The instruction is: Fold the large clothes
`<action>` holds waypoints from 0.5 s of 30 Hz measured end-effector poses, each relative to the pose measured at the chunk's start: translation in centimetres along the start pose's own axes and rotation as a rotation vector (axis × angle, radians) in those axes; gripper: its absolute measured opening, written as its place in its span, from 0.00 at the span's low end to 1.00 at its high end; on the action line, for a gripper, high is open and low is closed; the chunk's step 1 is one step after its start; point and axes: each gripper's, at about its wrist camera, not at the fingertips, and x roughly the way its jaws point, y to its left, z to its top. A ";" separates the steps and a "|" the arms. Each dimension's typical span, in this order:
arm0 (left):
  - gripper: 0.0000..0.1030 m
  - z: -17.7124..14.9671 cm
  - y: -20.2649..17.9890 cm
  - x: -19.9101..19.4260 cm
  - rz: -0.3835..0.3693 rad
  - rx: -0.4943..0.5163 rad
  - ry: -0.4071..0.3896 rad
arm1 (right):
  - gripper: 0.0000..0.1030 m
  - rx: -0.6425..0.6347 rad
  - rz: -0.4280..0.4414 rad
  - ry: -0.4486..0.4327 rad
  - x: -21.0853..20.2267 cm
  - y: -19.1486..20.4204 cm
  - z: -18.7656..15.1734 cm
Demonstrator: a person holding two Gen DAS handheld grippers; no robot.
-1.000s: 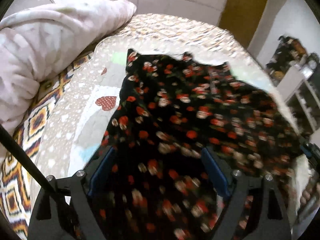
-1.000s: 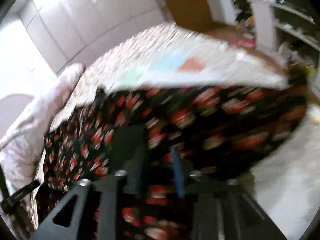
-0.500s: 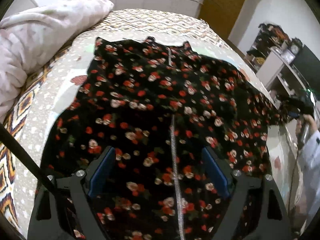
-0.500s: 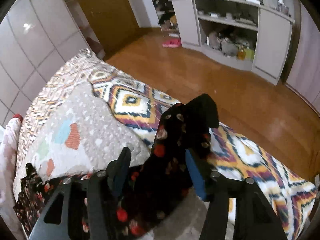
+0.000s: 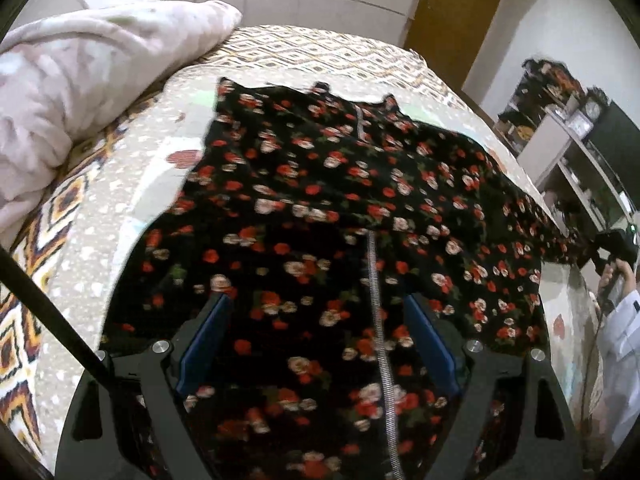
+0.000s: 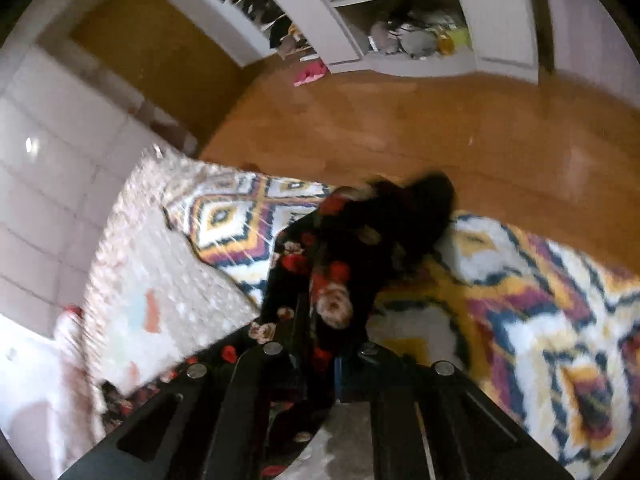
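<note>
Where it lies on bed (image 5: 100, 208), dress (image 5: 320, 208) = black w/ red flowers.

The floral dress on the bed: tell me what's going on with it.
A person with a gripper in each hand is laying out a black floral dress on the bed for folding. The right gripper is shut on one end of the fabric, near the bed's edge by the wooden floor. The left gripper is open above the dress's middle, gripping nothing. The dress lies mostly spread, not yet folded.
</note>
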 end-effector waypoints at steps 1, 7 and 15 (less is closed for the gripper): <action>0.84 0.0 0.8 -0.3 0.001 -0.014 -0.006 | 0.08 -0.007 0.006 -0.011 -0.4 0.6 -0.2; 0.84 0.0 5.7 -1.4 0.008 -0.126 -0.035 | 0.08 -0.224 0.133 -0.032 -3.9 10.4 -4.3; 0.84 0.0 9.5 -2.3 0.013 -0.207 -0.074 | 0.08 -0.642 0.433 0.192 -3.6 27.7 -21.2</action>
